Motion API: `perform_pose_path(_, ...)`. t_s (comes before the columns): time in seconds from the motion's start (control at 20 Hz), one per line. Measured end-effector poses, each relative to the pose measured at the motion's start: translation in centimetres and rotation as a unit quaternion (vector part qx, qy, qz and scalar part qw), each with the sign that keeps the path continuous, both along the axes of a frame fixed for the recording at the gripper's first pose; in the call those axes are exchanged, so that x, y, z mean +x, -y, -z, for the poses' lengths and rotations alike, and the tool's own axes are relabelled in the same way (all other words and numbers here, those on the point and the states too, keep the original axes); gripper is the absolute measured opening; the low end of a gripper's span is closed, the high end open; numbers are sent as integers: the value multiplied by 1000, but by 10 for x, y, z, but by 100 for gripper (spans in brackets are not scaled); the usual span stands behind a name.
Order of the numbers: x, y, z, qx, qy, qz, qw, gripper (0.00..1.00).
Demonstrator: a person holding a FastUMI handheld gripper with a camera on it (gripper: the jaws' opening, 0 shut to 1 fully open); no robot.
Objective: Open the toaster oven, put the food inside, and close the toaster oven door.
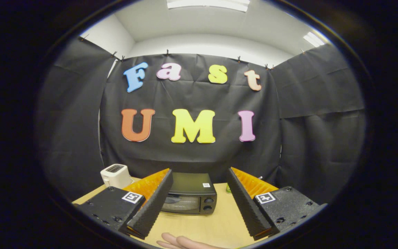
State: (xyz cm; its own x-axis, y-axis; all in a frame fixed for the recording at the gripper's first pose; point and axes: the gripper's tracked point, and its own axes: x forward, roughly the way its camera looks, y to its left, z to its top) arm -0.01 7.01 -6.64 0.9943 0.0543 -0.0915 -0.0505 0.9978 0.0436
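tabletop (199, 224): toaster oven (190, 195) beyond tongs (199, 207) (spread)

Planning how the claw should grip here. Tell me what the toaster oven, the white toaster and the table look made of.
Toaster oven: dark painted metal, likely, with a glossy glass door that reflects light.
White toaster: smooth, slightly shiny shell, probably plastic.
Table: pale wood-look top, matte; wood or laminate, can't tell.
The claw is open, holding nothing.

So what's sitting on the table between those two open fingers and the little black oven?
Nothing: in the gripper view, only bare wooden table lies between the open gripper and the closed toaster oven. A person's hand rests nearer, below the fingers.
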Motion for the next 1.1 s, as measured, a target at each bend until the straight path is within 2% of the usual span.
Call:
perform_pose_path(0.25, 44, -27, 50, 12, -37, 3, 999, 100)
perform_pose_path(0.6, 106, -74, 125, 18, -88, -12, 996, 100)
perform_pose_path(0.75, 126, -90, 157, 7, -110, -12, 994, 100)
perform_pose_path(1.1, 158, -125, 193, 9, -141, -26, 990, 100)
